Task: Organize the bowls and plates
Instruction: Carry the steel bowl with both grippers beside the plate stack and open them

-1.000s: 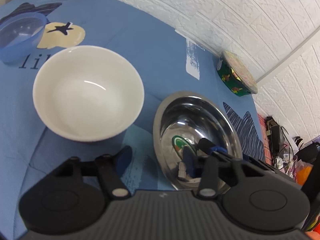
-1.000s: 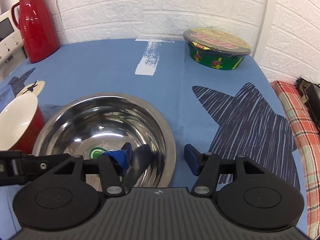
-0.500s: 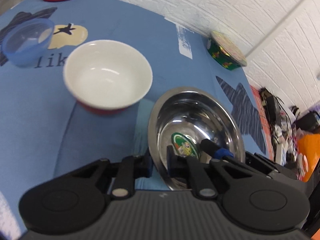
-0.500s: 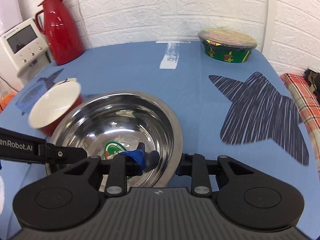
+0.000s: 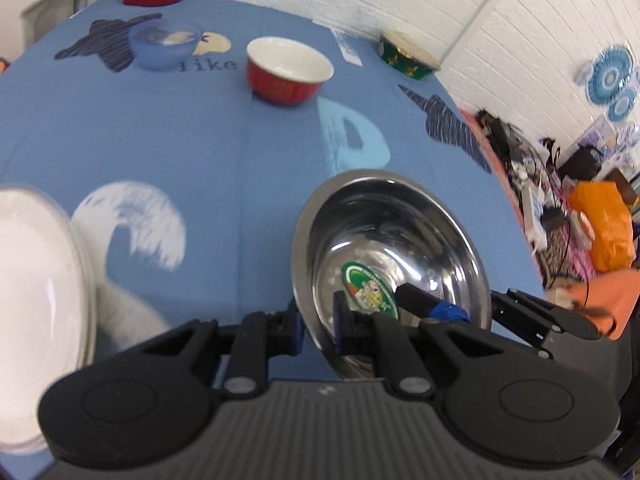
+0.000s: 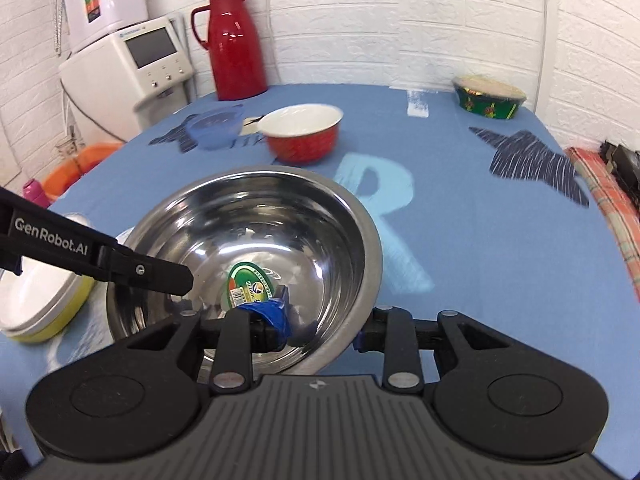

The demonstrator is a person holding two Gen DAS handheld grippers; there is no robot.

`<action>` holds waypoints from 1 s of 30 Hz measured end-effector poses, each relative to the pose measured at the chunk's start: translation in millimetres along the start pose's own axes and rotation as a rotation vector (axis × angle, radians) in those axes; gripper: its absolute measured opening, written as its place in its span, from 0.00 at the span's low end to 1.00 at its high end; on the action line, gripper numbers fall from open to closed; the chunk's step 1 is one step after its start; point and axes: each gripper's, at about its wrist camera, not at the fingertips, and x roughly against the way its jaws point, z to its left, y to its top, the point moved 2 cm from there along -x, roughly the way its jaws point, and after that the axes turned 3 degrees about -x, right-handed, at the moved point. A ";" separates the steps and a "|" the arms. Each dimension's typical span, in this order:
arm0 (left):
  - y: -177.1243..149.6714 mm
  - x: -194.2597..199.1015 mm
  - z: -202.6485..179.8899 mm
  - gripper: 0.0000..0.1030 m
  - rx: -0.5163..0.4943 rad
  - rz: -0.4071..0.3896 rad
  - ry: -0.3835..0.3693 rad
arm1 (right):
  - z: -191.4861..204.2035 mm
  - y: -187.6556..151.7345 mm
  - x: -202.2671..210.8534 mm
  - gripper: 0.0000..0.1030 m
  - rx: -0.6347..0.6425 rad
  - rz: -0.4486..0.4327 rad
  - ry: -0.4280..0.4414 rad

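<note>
steel bowl (image 6: pixel 256 240) hangs over the blue bench (image 6: pixel 480 240), both grippers clamped on its rim. left gripper (image 5: pixel 318 322) fingers pinch the near-left edge; right gripper (image 6: pixel 320 330) fingers pinch the near-right edge. red bowl (image 6: pixel 304 136) sits behind.

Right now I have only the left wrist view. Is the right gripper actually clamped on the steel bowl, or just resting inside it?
Observer: Clamped: the right gripper has one finger inside the steel bowl and one outside its rim.
Operator: And the white dish at my left edge?
Observer: The white dish shows a yellow side under its rim.
Operator: The red thing at the back?
Observer: A red jug, upright, with handle and spout.
</note>
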 end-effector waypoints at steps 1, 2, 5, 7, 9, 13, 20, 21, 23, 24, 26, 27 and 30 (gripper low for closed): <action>-7.4 2.9 2.8 0.06 -0.001 0.007 0.001 | 6.6 -8.5 3.1 0.14 -0.005 0.006 0.001; -13.9 5.8 5.6 0.06 -0.005 0.007 0.000 | 12.1 -15.8 4.8 0.14 -0.012 0.010 0.000; -29.1 13.9 14.6 0.06 -0.010 0.004 -0.013 | 26.9 -30.5 11.0 0.16 -0.025 0.014 -0.005; -35.3 17.2 19.3 0.06 -0.016 0.001 -0.010 | 35.3 -35.8 14.2 0.17 -0.029 0.020 -0.002; -39.9 18.9 25.1 0.06 -0.012 0.004 -0.015 | 44.4 -39.0 15.0 0.17 -0.008 0.027 0.000; -40.6 15.4 35.1 0.06 -0.006 0.011 -0.011 | 55.5 -39.6 8.1 0.18 0.032 0.043 -0.005; -29.1 -0.1 39.8 0.06 -0.011 0.030 -0.004 | 55.8 -34.7 -8.7 0.18 0.048 0.064 -0.006; -28.4 -3.3 38.6 0.06 -0.015 0.035 -0.003 | 55.9 -36.2 -9.1 0.19 0.049 0.068 -0.007; -28.5 -9.3 36.9 0.06 -0.016 0.045 -0.007 | 52.4 -37.7 -11.3 0.19 0.040 0.077 -0.013; -29.0 -11.9 36.6 0.06 -0.015 0.052 -0.012 | 50.5 -38.7 -12.1 0.19 0.036 0.080 -0.015; -29.2 -15.4 36.2 0.06 -0.019 0.052 -0.013 | 46.7 -40.8 -12.3 0.19 0.029 0.087 -0.016; -28.1 -16.6 35.4 0.06 -0.024 0.048 -0.008 | 46.0 -41.3 -11.9 0.19 0.030 0.086 -0.015; -22.6 -21.6 33.6 0.06 -0.031 0.053 -0.008 | 44.4 -39.5 -14.5 0.20 0.033 0.084 -0.021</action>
